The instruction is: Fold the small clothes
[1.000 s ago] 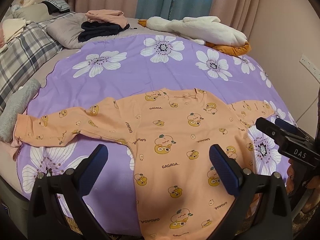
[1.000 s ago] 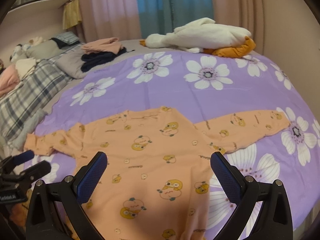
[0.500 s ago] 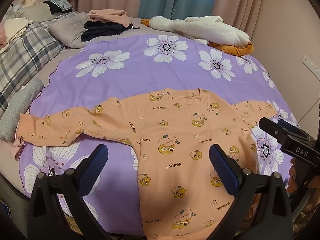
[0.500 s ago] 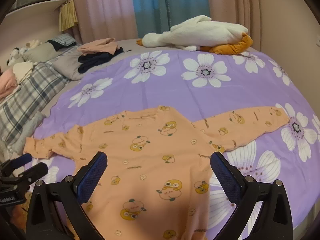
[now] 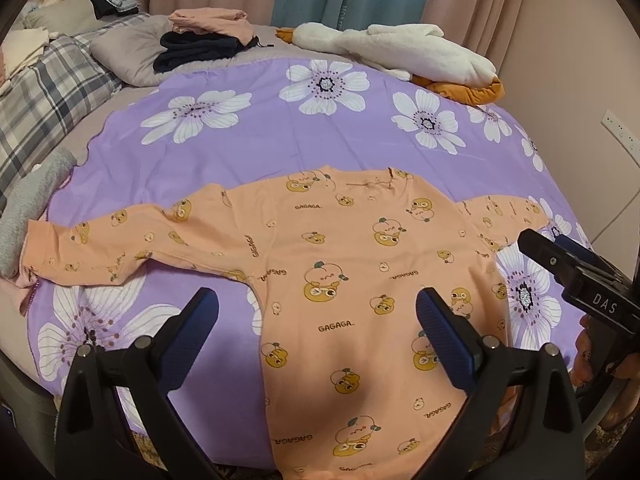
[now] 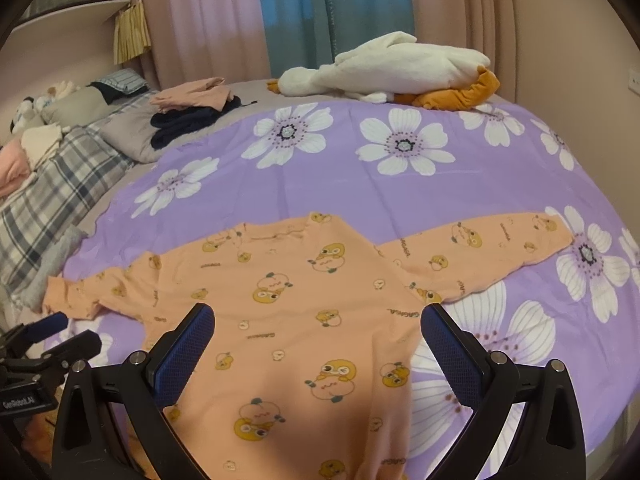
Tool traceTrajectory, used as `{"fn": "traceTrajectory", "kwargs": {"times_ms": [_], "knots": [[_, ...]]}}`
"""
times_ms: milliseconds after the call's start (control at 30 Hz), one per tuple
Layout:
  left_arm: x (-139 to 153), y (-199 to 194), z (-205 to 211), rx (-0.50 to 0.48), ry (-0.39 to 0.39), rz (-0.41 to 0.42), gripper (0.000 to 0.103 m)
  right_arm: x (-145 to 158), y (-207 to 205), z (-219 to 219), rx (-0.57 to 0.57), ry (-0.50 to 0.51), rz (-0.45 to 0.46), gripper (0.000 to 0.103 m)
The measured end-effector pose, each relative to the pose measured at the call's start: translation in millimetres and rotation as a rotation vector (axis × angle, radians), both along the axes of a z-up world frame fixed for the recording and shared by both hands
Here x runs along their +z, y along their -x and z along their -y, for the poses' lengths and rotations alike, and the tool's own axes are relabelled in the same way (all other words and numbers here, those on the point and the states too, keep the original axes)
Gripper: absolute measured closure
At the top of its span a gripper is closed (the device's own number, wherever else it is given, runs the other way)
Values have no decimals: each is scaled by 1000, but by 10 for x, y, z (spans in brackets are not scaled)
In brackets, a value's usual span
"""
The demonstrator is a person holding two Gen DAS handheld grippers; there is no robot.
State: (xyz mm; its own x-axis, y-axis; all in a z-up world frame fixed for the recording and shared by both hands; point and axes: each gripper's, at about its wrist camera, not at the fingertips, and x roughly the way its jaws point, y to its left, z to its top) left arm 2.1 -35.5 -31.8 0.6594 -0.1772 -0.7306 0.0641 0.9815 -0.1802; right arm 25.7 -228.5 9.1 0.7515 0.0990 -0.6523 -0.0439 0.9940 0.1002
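Observation:
An orange long-sleeved child's top (image 5: 344, 264) with a duck print lies flat on the purple flowered bedspread (image 5: 256, 148), both sleeves spread sideways, hem at the near bed edge. It also shows in the right wrist view (image 6: 296, 304). My left gripper (image 5: 318, 312) is open and empty, held above the top's lower left side. My right gripper (image 6: 318, 328) is open and empty above the top's lower right side. The right gripper also shows at the right edge of the left wrist view (image 5: 560, 252). The left gripper shows at the left edge of the right wrist view (image 6: 56, 332).
A white and orange plush goose (image 5: 408, 52) lies at the far side of the bed. A stack of folded pink and dark clothes (image 5: 204, 40) sits on a grey pillow. A plaid blanket (image 5: 44, 92) and a grey cloth (image 5: 24, 208) lie at the left. A wall (image 5: 560, 60) is at the right.
Both grippers have drawn back and risen slightly, so the top sits a little farther and lower in view. The top has not moved. Both grippers stay open.

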Motion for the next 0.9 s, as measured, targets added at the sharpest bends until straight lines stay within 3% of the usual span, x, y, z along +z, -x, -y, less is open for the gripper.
{"fn": "traceTrajectory", "kwargs": {"times_ms": [900], "knots": [[-70, -24, 44, 0, -1, -34, 5, -21, 10, 93, -9, -56, -29, 1]]}}
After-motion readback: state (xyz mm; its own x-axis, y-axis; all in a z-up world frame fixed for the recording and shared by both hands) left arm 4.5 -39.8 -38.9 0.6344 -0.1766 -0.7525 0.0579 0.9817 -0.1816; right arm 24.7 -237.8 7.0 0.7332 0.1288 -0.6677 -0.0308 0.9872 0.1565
